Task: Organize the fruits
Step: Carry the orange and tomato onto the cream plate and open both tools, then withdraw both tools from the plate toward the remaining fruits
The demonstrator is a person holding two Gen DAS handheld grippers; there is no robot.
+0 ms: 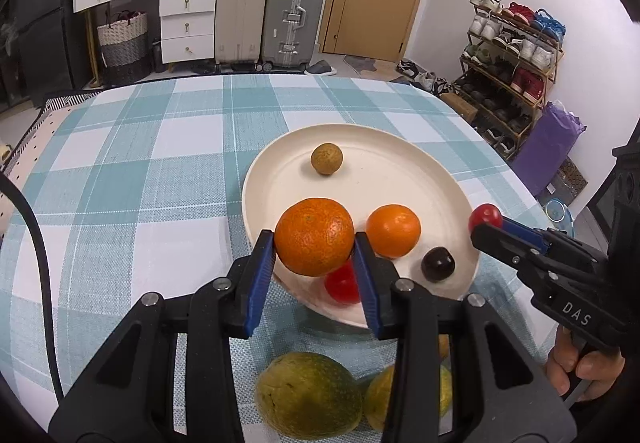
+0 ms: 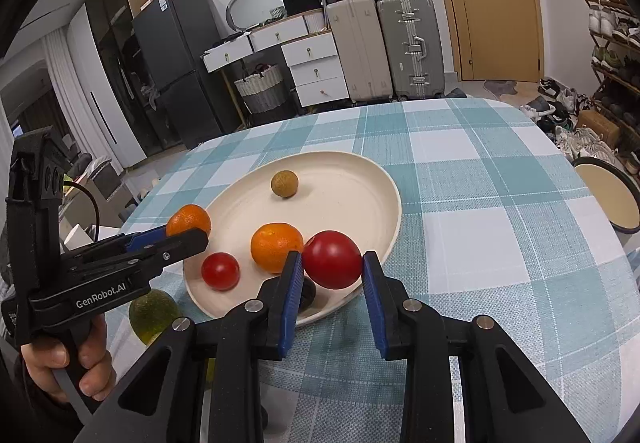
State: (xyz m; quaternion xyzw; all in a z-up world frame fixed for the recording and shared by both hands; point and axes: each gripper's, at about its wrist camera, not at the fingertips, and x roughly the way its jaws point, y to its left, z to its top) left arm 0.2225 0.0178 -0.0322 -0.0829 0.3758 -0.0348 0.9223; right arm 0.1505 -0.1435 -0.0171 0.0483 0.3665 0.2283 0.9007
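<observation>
1. The bench (image 1: 160, 147), covered by a teal and white checked cloth, carried all the fruit.
2. A cream plate (image 1: 400, 171) lay on the cloth, toward the bench's near right part in the left wrist view.
3. Two green fruits (image 1: 308, 395) lay on the cloth just in front of the plate, off its rim, partly hidden behind the left gripper's frame.
4. The left gripper (image 1: 314, 243) had its jaws closed on a large orange (image 1: 314, 237), one blue pad against each side. The orange hung over the plate's near rim; contact with the plate could not be told.
5. The right gripper (image 2: 332, 267) had its jaws closed on a red tomato (image 2: 332, 259), which hung over the plate's near edge.
6. A smaller orange (image 1: 394, 230) sat on the plate, just beside the held orange.
7. A second, smaller tomato (image 2: 220, 271) lay on the plate's near left part in the right wrist view.
8. A dark, round fruit (image 1: 438, 263) lay near the plate's front rim.
9. A small brown fruit (image 1: 327, 159) lay alone toward the plate's far side, well apart from the rest.
</observation>
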